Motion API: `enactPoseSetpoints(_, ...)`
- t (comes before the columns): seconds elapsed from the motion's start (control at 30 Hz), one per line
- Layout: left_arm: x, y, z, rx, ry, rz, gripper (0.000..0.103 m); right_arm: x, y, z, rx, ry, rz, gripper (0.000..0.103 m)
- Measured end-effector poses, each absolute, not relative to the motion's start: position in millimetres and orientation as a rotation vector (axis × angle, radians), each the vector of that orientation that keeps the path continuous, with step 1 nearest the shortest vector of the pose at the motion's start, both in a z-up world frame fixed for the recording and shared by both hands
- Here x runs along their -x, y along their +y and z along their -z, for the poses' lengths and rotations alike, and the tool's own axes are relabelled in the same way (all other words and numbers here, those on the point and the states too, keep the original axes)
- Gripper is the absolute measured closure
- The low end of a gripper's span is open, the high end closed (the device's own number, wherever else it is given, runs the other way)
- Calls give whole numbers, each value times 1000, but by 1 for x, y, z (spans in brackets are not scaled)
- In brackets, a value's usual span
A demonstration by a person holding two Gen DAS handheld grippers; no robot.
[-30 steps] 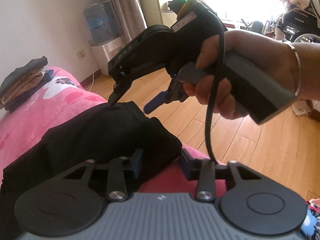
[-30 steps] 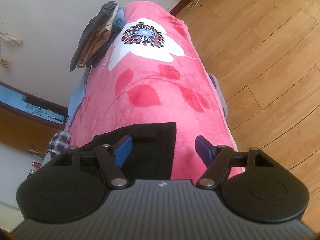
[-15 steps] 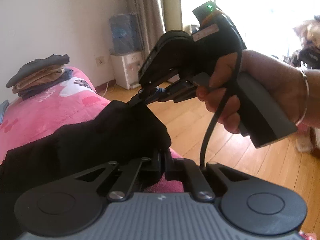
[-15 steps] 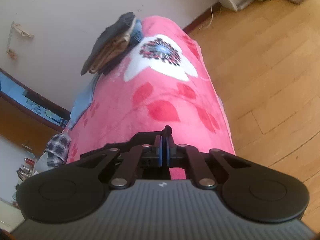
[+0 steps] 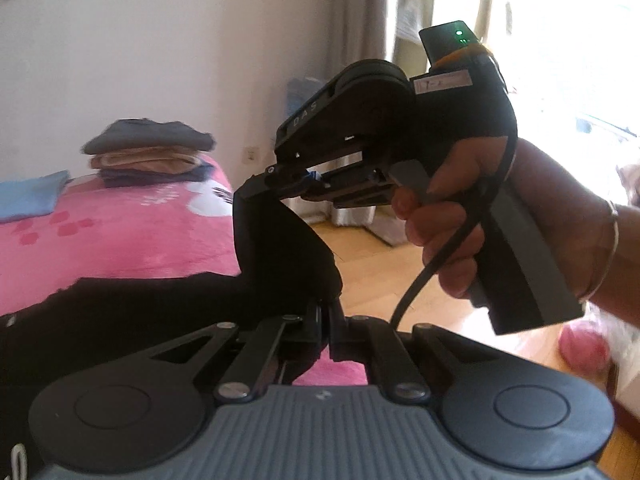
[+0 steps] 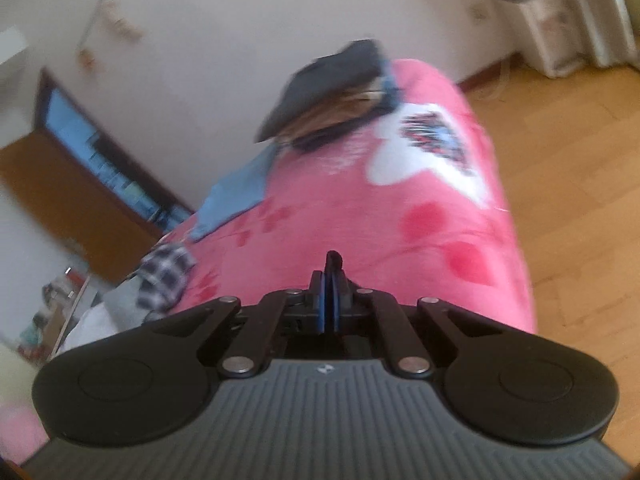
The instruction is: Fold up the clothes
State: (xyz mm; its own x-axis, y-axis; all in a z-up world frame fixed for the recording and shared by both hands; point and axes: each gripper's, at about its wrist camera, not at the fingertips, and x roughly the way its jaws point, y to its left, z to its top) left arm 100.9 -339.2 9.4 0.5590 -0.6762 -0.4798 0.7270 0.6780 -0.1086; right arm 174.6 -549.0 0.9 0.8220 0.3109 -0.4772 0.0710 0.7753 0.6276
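Black garment [image 5: 280, 248] hangs over the pink blanket [image 5: 120, 240] w/ both grippers pinched on its edge: left gripper [image 5: 325, 320] low, right gripper [image 5: 276, 182] higher, held by a hand [image 5: 460, 216].

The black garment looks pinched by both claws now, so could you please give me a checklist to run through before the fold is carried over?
1. Left claw shut on the black garment: ok.
2. Right claw shut on its edge: ok.
3. Pinched edge lifted off the pink blanket: ok.
4. Rest of garment lying flat: cannot tell, mostly hidden.
5. Folded pile apart from the garment: ok.
6. Blanket ahead free for landing: ok in the right wrist view.
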Motion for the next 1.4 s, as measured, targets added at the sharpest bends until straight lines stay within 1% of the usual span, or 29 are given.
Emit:
enactPoseSetpoints(0.27,-114,-288,-17,-10,554,721,99,-211,-475,-22,-514,655,-250,101)
enactPoseSetpoints(0.43,-125,-262,-7,5,622,655,99,-234,-432,-7,-452,725,-286,101)
enactPoseSetpoints(0.47,-128,-257,-3,2,651,654,98,-239,-425,-1,-438,745,-290,100)
enactPoseSetpoints(0.5,-132,-251,1,8,692,654,96,-243,-418,5,-433,771,-291,98)
enactPoseSetpoints(0.53,-135,-245,4,21,728,647,90,-247,-413,13,-433,800,-290,98)
enactPoseSetpoints(0.57,-138,-237,7,38,758,640,87,-251,-407,20,-433,828,-289,98)
enactPoseSetpoints(0.6,-141,-228,7,52,770,638,81,-253,-404,27,-442,853,-284,95)
enactPoseSetpoints(0.63,-143,-220,7,58,771,637,72,-254,-403,32,-457,876,-277,93)
enactPoseSetpoints(0.7,-149,-205,6,70,772,636,61,-246,-409,33,-507,864,-260,82)
enactPoseSetpoints(0.77,-154,-192,6,72,772,632,60,-230,-423,26,-575,803,-262,79)
enactPoseSetpoints(0.83,-160,-182,10,75,787,615,60,-207,-440,14,-644,735,-258,79)
enactPoseSetpoints(0.97,-176,-166,12,78,818,556,60,-151,-462,-9,-665,660,-200,79)
enactPoseSetpoints(1.07,-193,-160,11,100,844,508,60,-111,-460,-12,-650,665,-152,79)
enactPoseSetpoints(1.17,-208,-167,14,102,909,502,60,-86,-445,5,-661,721,-141,81)
enactPoseSetpoints(1.27,-219,-181,19,90,974,531,60,-76,-415,21,-567,769,-136,86)
enactPoseSetpoints(1.37,-230,-192,25,82,991,534,61,-75,-378,29,-405,785,-155,86)
enactPoseSetpoints(1.4,-234,-195,27,85,994,530,61,-75,-365,29,-330,777,-160,84)
